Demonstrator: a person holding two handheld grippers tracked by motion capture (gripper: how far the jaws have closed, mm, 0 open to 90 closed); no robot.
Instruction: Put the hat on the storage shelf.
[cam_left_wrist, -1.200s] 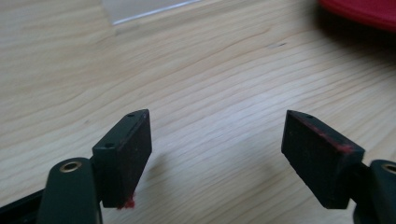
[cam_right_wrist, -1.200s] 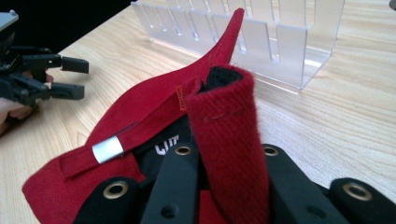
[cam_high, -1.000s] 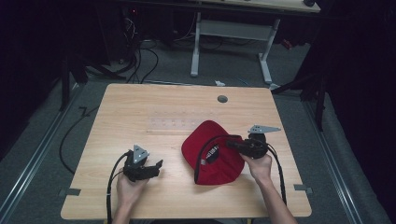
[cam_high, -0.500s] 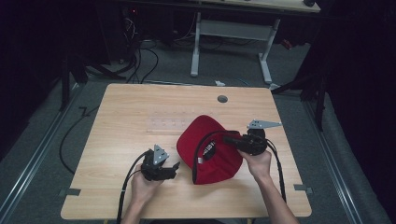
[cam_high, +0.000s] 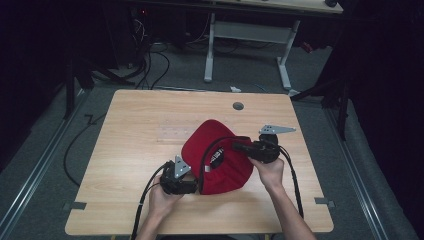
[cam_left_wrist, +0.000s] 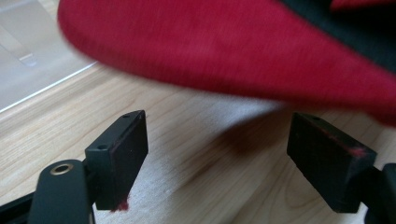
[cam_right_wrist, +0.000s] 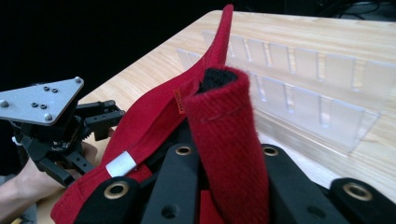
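A red cap (cam_high: 220, 165) is held tilted above the wooden table (cam_high: 140, 115), its black lining facing up. My right gripper (cam_high: 239, 147) is shut on a folded strip of the red cap (cam_right_wrist: 229, 130) at its right rim. My left gripper (cam_high: 192, 186) sits at the cap's lower left edge with its jaws wide apart. In the left gripper view, the left gripper (cam_left_wrist: 215, 154) holds nothing, and the red cap (cam_left_wrist: 210, 51) hangs just beyond and above its pads (cam_left_wrist: 123, 149). The left gripper (cam_right_wrist: 109, 116) also appears in the right gripper view, beside the cap.
A clear plastic slotted rack (cam_high: 172, 134) lies flat on the table behind the cap, and the same rack (cam_right_wrist: 303, 70) is seen past the right jaws. A round cable hole (cam_high: 238, 106) is near the far edge. Desk legs and cables stand on the floor beyond.
My left gripper has moved right across the table to the cap's edge. My right gripper has lifted the cap slightly, tilting it up.
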